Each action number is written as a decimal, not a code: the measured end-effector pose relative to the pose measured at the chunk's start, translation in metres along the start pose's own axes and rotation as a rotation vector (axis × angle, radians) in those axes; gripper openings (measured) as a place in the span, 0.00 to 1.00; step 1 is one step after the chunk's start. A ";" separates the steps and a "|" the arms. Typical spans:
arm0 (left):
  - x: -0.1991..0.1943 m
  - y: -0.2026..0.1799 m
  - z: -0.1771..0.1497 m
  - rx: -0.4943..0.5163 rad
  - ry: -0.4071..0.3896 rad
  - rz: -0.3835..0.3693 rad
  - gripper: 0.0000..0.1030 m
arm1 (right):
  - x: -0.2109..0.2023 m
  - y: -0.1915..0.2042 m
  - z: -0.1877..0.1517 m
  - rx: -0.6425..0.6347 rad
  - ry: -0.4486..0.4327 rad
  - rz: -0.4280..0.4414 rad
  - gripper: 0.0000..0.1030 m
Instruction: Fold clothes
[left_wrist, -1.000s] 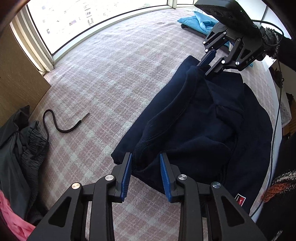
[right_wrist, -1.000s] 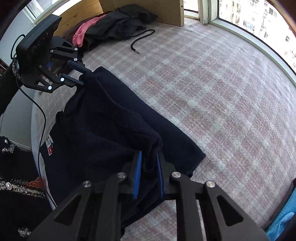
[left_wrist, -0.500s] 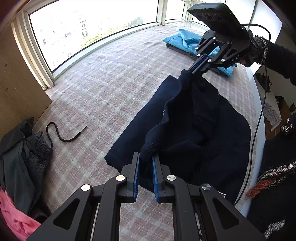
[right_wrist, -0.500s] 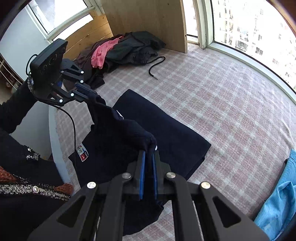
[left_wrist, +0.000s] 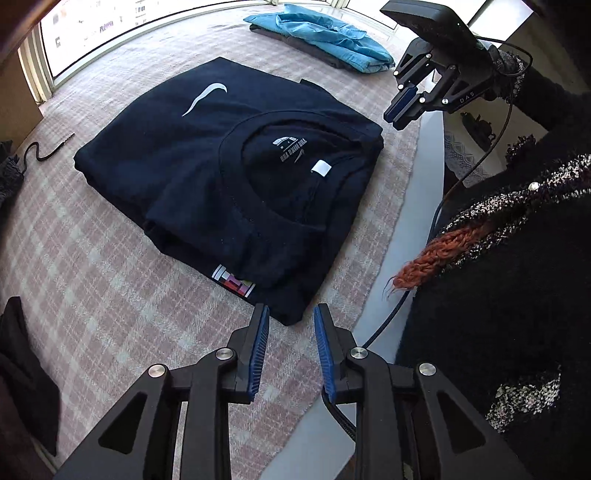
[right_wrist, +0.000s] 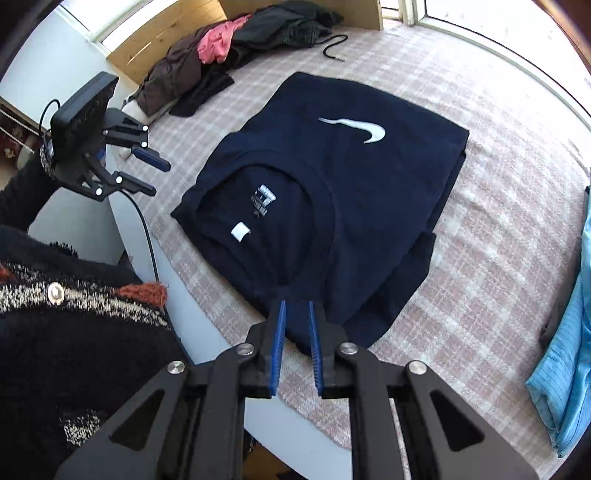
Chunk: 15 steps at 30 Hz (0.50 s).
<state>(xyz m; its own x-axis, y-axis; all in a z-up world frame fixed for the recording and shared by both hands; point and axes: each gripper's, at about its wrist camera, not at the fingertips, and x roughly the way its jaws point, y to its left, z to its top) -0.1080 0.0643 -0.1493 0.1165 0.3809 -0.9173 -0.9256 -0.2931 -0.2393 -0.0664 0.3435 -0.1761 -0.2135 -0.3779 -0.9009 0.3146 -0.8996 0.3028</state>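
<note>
**A:** Where does the dark navy cotton T-shirt with a white swoosh (left_wrist: 207, 162) lie?

**B:** Folded into a flat rectangle on the pink checked cloth (left_wrist: 92, 280); collar nearest the person, long axis running away toward the far window.

**A:** And the claws?

**B:** Left gripper (left_wrist: 290, 347) hovers just off the near corner, jaws apart, empty; right gripper (right_wrist: 295, 345) sits at the opposite near corner, jaws apart, edge between them, contact unclear; both are about equally near.
</note>
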 end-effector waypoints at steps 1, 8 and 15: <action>0.000 0.004 0.004 -0.009 -0.018 0.012 0.28 | 0.002 -0.003 0.006 0.021 -0.027 -0.013 0.26; 0.009 0.042 0.034 -0.107 -0.111 0.083 0.33 | 0.069 -0.022 0.011 0.082 0.064 -0.027 0.30; 0.023 0.069 0.035 -0.252 -0.104 0.105 0.37 | 0.012 -0.087 -0.007 0.379 -0.156 0.068 0.45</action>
<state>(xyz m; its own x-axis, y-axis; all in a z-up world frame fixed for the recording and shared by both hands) -0.1821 0.0832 -0.1759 -0.0244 0.4209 -0.9068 -0.8103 -0.5396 -0.2287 -0.0899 0.4188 -0.2154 -0.3508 -0.4418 -0.8257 -0.0235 -0.8773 0.4794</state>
